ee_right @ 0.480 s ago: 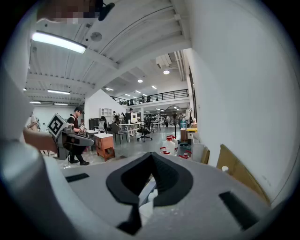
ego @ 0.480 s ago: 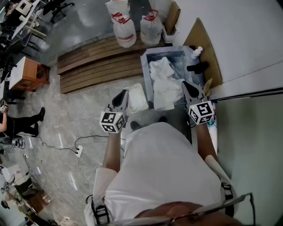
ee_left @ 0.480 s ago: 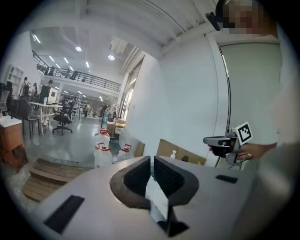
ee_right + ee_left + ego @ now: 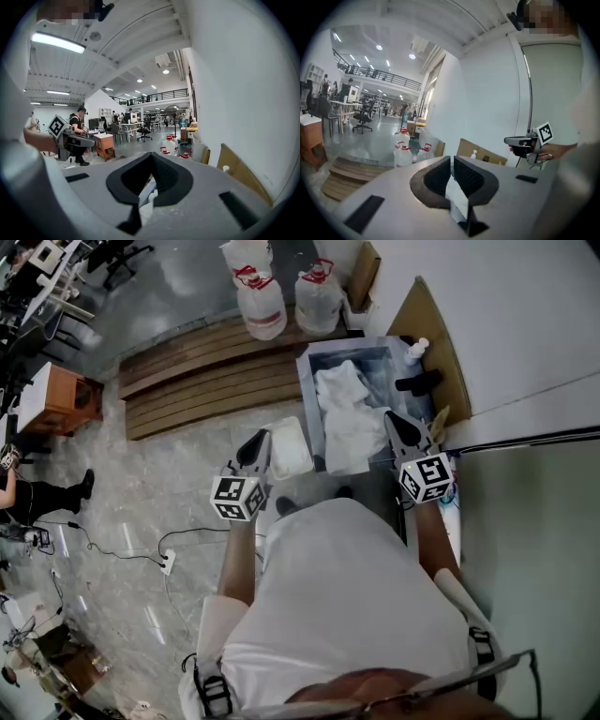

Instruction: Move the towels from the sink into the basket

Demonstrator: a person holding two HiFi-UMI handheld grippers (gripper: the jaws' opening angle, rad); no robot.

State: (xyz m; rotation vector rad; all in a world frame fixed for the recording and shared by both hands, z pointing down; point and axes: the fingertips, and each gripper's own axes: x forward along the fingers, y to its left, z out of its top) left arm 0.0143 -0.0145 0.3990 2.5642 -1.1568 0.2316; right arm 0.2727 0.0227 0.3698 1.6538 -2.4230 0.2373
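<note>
White towels [image 4: 347, 413] lie crumpled in the steel sink [image 4: 307, 381] in front of me in the head view. A white basket [image 4: 291, 426] stands on the floor just left of the sink. My left gripper [image 4: 255, 448] hovers at the basket's near left edge, jaws shut and empty; the left gripper view shows its tips [image 4: 452, 158] together in the air. My right gripper [image 4: 401, 427] hangs over the sink's right rim beside the towels, shut and empty, its tips [image 4: 151, 154] closed in the right gripper view.
Two big water bottles [image 4: 261, 296] stand behind the sink beside a wooden slat platform [image 4: 206, 376]. A cardboard sheet [image 4: 436, 343], a soap bottle [image 4: 416, 351] and a black tap [image 4: 419, 382] line the sink's right side. A power strip [image 4: 169, 562] lies on the floor.
Both grippers hold the same places over the basket and the sink. Only the person at the far left edge has shifted a little.
</note>
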